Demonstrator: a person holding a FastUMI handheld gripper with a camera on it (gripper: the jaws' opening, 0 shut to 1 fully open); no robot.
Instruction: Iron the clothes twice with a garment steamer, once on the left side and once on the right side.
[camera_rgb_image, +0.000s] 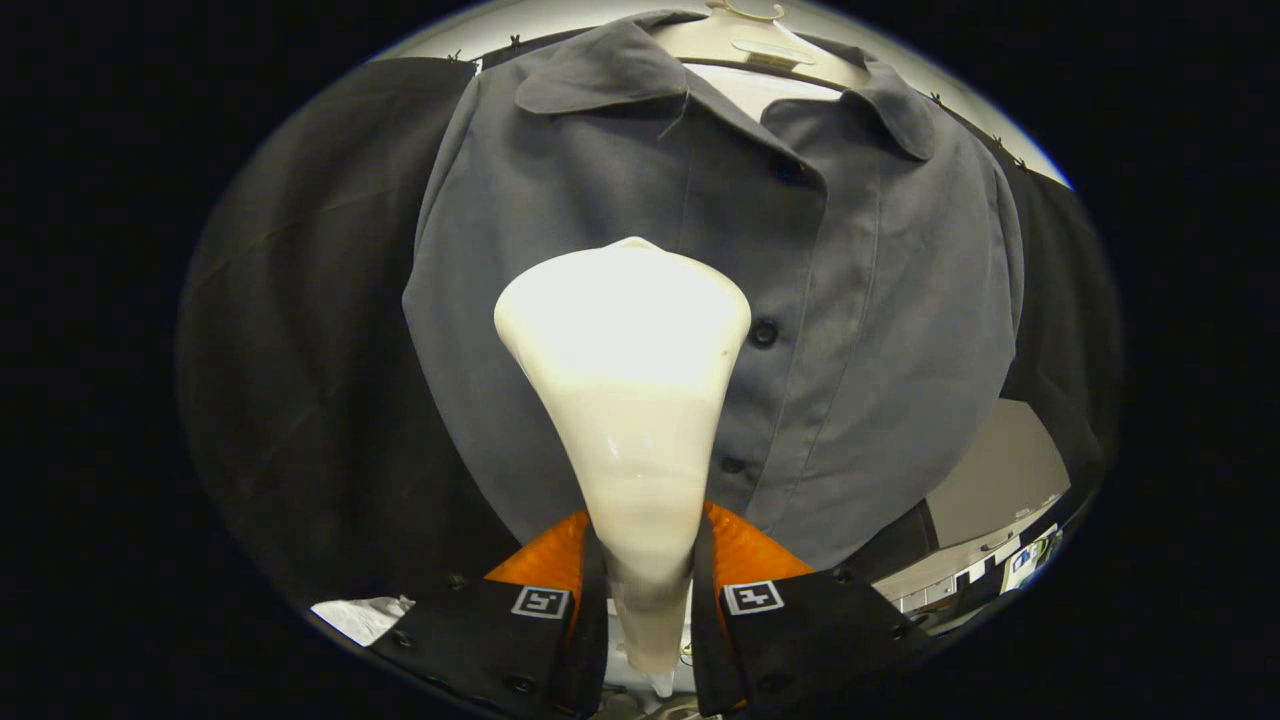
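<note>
shirt (880, 330) hangs on its hanger (760, 45) just ahead of me. steamer (630, 400) sits clamped by its neck in my gripper (648, 590), head against the placket's left. i judge a pass is underway; next calls for a steady sweep.

Gripper (648, 600) fingers bear square black-and-white markers

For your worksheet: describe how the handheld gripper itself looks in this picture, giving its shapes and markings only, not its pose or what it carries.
The gripper has two broad, flat, wedge-like fingers, one each side of a narrow gap. Each carries a small square black-and-white marker tag near its inner edge, and small round screw heads dot the fingers.
</note>
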